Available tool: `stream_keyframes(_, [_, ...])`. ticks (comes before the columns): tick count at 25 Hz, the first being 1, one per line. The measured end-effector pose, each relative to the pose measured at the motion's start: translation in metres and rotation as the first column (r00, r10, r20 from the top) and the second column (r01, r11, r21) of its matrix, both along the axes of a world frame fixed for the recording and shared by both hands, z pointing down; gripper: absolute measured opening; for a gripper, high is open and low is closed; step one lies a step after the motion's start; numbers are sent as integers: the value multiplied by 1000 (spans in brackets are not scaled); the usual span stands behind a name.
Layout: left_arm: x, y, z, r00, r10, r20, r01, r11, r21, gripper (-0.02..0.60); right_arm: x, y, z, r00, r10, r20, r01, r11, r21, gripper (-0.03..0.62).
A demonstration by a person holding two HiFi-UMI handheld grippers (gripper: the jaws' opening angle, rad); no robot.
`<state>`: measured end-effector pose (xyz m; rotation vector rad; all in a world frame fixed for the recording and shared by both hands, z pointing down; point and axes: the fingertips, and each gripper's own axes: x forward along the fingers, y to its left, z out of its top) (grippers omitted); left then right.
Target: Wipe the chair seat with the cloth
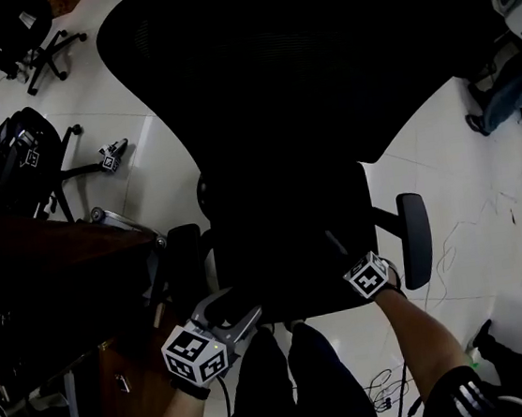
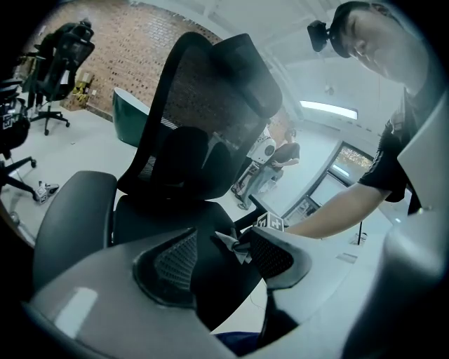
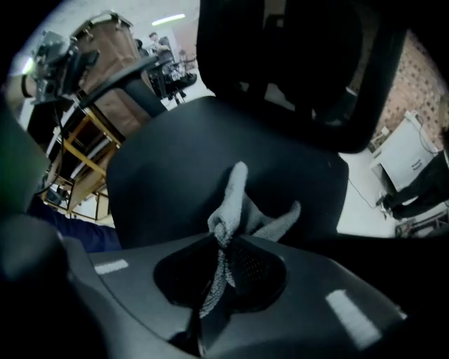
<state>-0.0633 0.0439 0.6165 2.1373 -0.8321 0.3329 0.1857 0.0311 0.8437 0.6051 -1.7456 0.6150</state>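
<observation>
A black mesh office chair fills the middle of the head view, its seat (image 1: 285,247) dark and hard to read. My right gripper (image 1: 358,266) is at the seat's front right. In the right gripper view this gripper (image 3: 223,242) is shut on a grey cloth (image 3: 238,207), whose loose end lies on the seat (image 3: 182,168). My left gripper (image 1: 239,311) hangs open off the seat's front left corner with nothing between its fingers. In the left gripper view, the seat's front edge (image 2: 210,280) shows between the left gripper's (image 2: 221,256) pads, and the cloth (image 2: 233,245) shows beyond.
The armrests (image 1: 416,239) (image 1: 184,259) flank the seat. A wooden desk (image 1: 51,266) stands close on the left. Other office chairs (image 1: 27,151) and a spare gripper (image 1: 113,157) are on the floor beyond. A person's legs (image 1: 511,92) are at the right, with cables (image 1: 472,234) on the tiles.
</observation>
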Motion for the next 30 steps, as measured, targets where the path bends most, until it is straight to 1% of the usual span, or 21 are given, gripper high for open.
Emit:
stream_keyframes(2, [-7,3,-2,1000,-5,5,5,1000,-3,259,-37,-5,-16,997,-30,72,28,999,32,34])
stream_keyframes(4, [-17,7,-2,1000,-17,16,18,1000,-8,259,-89,-1,-29,985,-83,151,77,996,46,34])
stream_keyframes(7, [-32,12,-2,998,-46,32,47,999,-16,259,-173,15,-37,949,-175,261,170,985,43,34])
stream_keyframes(10, [-41,15,-2,997,-64,39,65,998,-18,259,-245,40,-37,912,-240,332,247,969,23,34])
stream_keyframes(13, [-52,18,2,996,-80,45,81,996,-23,259,-300,74,-32,876,-286,387,314,949,-9,35])
stream_keyframes(15, [-56,20,5,996,-78,50,80,996,-27,259,-319,96,-23,862,-311,400,352,935,-32,35])
stream_keyframes(18, [-60,21,9,996,-76,57,78,996,-31,259,-319,117,-2,863,-331,381,382,922,-64,34])
stream_keyframes(22, [-59,19,13,996,-66,62,68,997,-34,259,-291,122,7,880,-301,368,356,930,-90,34])
stream_keyframes(25, [-46,18,13,998,-39,57,41,998,-37,259,-245,126,19,909,-272,315,321,940,-113,34])
stream_keyframes(28, [-21,20,11,999,8,42,-6,999,-39,259,-179,122,26,949,-188,252,227,964,-138,34])
stream_keyframes(30, [-5,20,12,999,39,36,-38,998,-41,259,-137,117,28,965,-157,210,187,973,-133,34])
